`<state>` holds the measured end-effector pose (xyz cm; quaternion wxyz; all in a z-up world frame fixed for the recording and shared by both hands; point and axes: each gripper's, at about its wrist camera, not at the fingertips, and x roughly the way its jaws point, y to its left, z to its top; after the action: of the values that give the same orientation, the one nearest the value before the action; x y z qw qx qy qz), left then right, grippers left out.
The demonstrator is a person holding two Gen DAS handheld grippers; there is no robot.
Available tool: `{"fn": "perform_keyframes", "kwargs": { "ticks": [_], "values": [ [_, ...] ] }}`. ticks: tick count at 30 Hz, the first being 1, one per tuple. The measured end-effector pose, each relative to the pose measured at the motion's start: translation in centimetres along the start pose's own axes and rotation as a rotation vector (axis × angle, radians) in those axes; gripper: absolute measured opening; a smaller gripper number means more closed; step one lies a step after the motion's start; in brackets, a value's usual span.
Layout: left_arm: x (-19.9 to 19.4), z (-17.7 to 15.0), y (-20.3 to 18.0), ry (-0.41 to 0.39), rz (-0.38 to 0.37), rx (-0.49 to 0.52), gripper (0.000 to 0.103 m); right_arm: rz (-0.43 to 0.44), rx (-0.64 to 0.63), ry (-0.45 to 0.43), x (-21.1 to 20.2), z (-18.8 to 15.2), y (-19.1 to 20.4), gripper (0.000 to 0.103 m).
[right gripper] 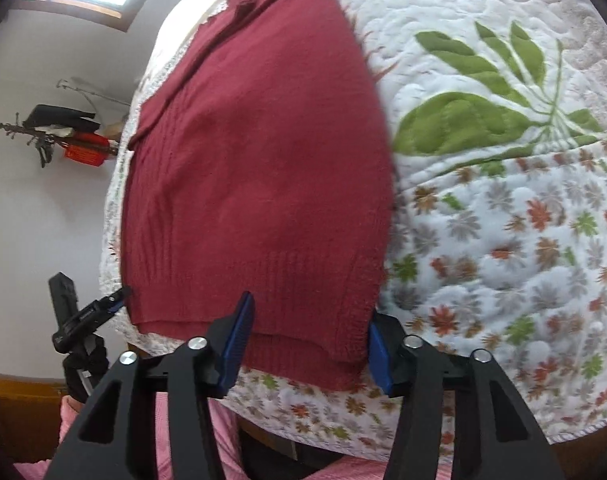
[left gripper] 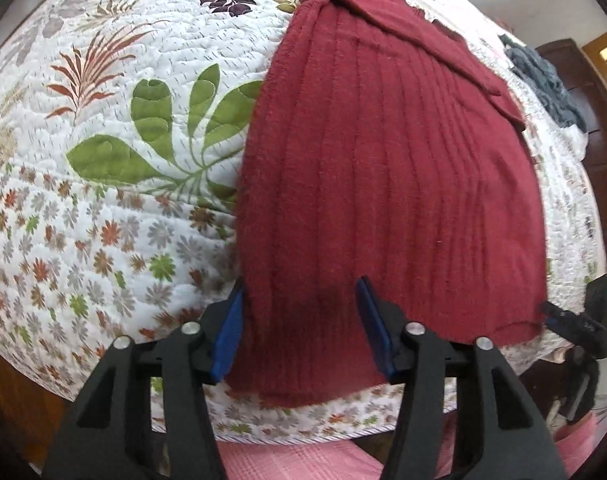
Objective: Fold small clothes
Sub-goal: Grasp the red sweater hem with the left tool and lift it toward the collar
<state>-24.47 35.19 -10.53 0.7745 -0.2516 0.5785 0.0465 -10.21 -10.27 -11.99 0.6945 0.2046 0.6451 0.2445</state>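
Observation:
A maroon knit sweater [left gripper: 383,168] lies flat on a floral quilt [left gripper: 115,152], its sleeves folded across the far end. My left gripper [left gripper: 299,292] stands open, its blue pads either side of the near left hem corner. Viewed from the right wrist, the sweater [right gripper: 255,168] fills the middle. My right gripper [right gripper: 309,316] is open too, straddling the near right hem corner, which droops over the quilt [right gripper: 503,240]. Each gripper shows small in the other view: the right gripper [left gripper: 555,314] at the hem's right end, the left gripper [right gripper: 117,296] at its left end.
A blue-grey garment [left gripper: 543,80] lies bunched at the far right of the bed by a dark wooden door [left gripper: 575,92]. Pink cloth [left gripper: 287,460] shows below the near quilt edge. A wall shelf with black and red things [right gripper: 71,136] hangs left of the bed.

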Motion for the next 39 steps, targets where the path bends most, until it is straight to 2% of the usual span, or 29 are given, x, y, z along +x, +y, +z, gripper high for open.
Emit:
{"fn": "perform_keyframes", "kwargs": {
  "ticks": [3, 8, 10, 12, 15, 19, 21, 23, 24, 25, 26, 27, 28, 29, 33, 35, 39],
  "values": [
    [-0.2, -0.1, 0.3, -0.002, 0.001, -0.026, 0.035, -0.001, 0.002, 0.002, 0.4, 0.0, 0.2, 0.043],
    [-0.7, -0.4, 1.4, -0.009, -0.001, -0.078, 0.016, 0.000, 0.018, -0.008, 0.6, 0.0, 0.1, 0.017],
    [-1.1, -0.4, 1.7, -0.016, -0.009, -0.093, 0.013, 0.023, 0.019, -0.023, 0.0, 0.0, 0.2, 0.014],
    [-1.4, -0.5, 2.1, -0.016, -0.008, -0.092, 0.014, 0.025, 0.012, -0.030, -0.2, 0.1, 0.4, 0.014],
    [-0.8, -0.4, 2.5, 0.009, 0.031, -0.087, 0.023, 0.018, 0.008, -0.013, 0.2, 0.2, 0.2, 0.017],
    [0.3, 0.1, 2.4, 0.008, 0.048, -0.085, 0.034, 0.014, 0.025, 0.012, 1.3, 0.3, 0.4, 0.029],
    [0.5, 0.4, 2.1, -0.001, 0.049, -0.081, 0.042, 0.010, 0.020, 0.021, 1.8, 0.2, 0.5, 0.029],
    [0.9, 0.8, 1.6, -0.006, 0.067, -0.067, 0.044, 0.006, 0.010, 0.026, 2.1, 0.1, 0.7, 0.029],
    [1.1, 1.0, 1.3, -0.013, 0.082, -0.056, 0.043, 0.001, 0.007, 0.029, 2.3, 0.2, 0.8, 0.029],
    [1.2, 1.1, 1.0, -0.018, 0.091, -0.050, 0.043, -0.003, 0.004, 0.029, 2.4, 0.2, 0.9, 0.023],
    [1.3, 1.2, 0.9, -0.025, 0.099, -0.047, 0.037, -0.009, -0.004, 0.028, 2.4, 0.2, 1.0, 0.020],
    [1.2, 1.3, 0.8, -0.033, 0.103, -0.048, 0.024, -0.017, -0.011, 0.026, 2.3, 0.2, 1.2, 0.015],
    [1.1, 1.3, 0.9, -0.038, 0.095, -0.053, 0.018, -0.023, -0.015, 0.020, 2.1, 0.2, 1.3, 0.009],
    [1.0, 1.5, 0.7, -0.038, 0.081, -0.060, 0.008, -0.018, -0.017, 0.016, 1.9, 0.2, 1.2, 0.008],
    [-0.4, 1.9, 0.4, -0.053, 0.015, -0.085, 0.005, 0.035, -0.037, -0.001, 0.4, 0.4, 1.5, 0.007],
    [-1.7, 2.3, 0.4, -0.068, -0.075, -0.106, 0.005, 0.083, -0.037, -0.019, -0.6, 0.7, 1.9, 0.007],
    [-4.3, 3.7, -0.6, -0.115, -0.167, -0.109, 0.005, 0.179, -0.028, -0.065, -3.0, 2.2, 2.7, 0.007]
  ]
}}
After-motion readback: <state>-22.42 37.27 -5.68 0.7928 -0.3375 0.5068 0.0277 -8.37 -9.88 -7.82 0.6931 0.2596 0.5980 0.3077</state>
